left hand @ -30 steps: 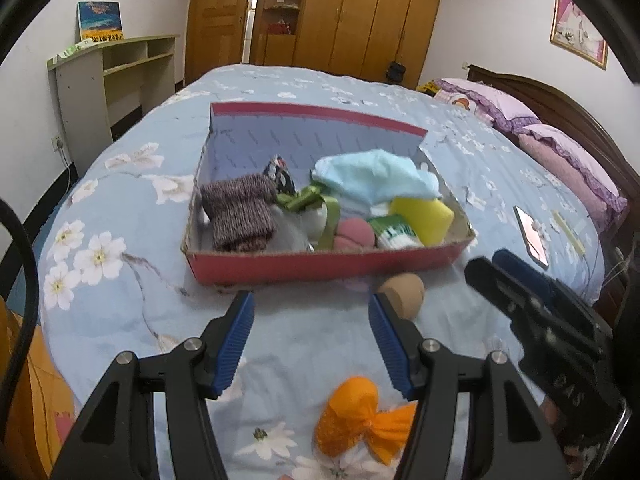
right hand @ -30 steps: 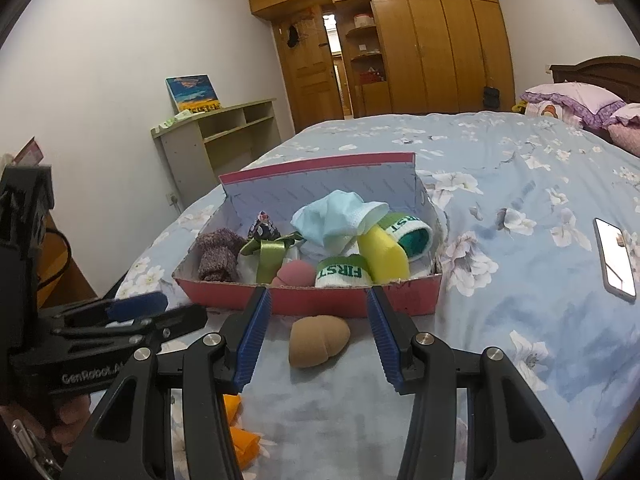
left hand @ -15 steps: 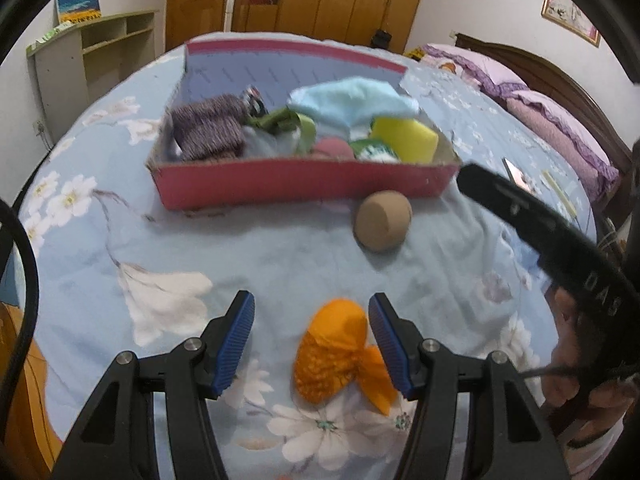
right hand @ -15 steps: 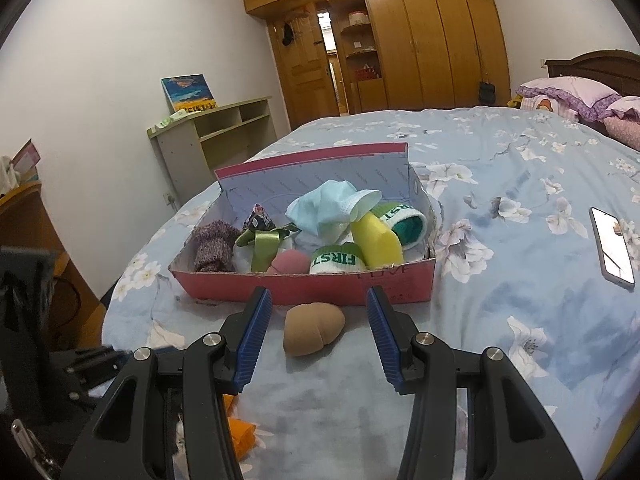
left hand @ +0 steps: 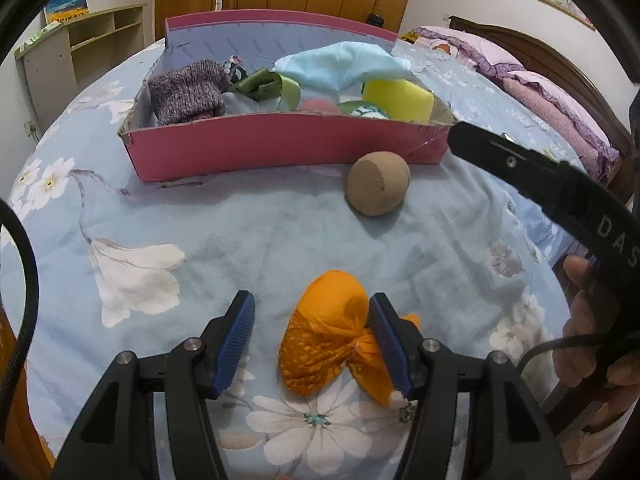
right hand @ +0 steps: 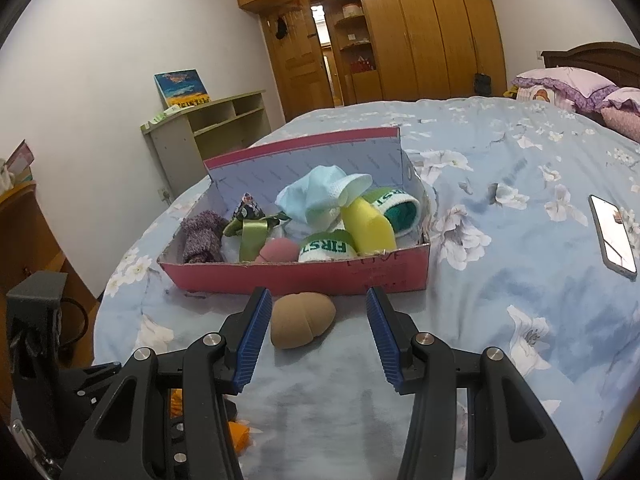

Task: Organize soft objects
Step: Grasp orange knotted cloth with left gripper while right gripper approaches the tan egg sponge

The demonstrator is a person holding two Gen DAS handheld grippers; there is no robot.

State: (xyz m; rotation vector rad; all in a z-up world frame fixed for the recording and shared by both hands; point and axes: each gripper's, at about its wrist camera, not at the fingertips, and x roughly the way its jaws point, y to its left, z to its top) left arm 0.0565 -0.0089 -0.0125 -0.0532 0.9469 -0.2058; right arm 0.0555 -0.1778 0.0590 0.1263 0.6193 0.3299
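Left gripper [left hand: 312, 346] descended; orange pouch [left hand: 326, 344] now between jaws, maybe touching.

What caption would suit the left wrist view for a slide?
Open left gripper straddles an orange cloth bundle on the floral bedspread, before a pink box of soft items.

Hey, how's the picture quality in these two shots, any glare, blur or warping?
Left wrist view: sharp, soft even light, strong fisheye bend in the pink box, dark corners. Right wrist view: also sharp, the phone screen reflects bright light, the doorway is blown out, the walls curve at the edges.
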